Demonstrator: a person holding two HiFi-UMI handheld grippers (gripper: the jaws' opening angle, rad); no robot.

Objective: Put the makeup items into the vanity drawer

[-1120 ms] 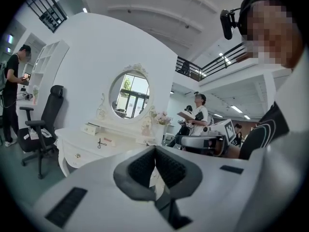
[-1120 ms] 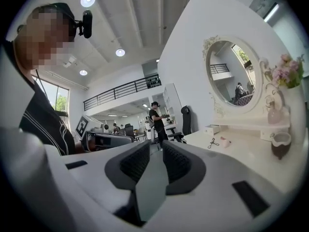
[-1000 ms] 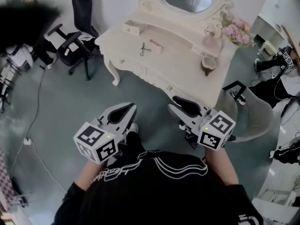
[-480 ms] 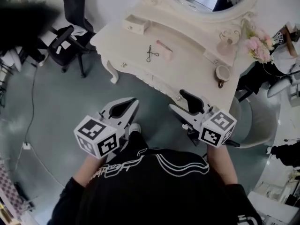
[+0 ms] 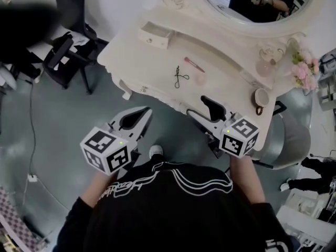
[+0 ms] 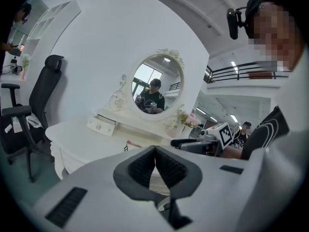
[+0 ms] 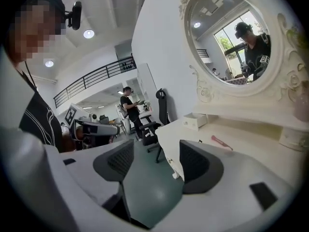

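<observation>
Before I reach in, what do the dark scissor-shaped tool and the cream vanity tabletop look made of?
The dark scissor-shaped tool looks like thin metal: wiry looped handles, dark finish. The cream vanity tabletop looks like painted wood, smooth and matte, with carved edges; moulded resin is possible.

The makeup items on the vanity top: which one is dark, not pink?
The eyelash curler, a thin dark scissor-shaped tool. The stick beyond it is pink, and the round item beside it is pale pink.
</observation>
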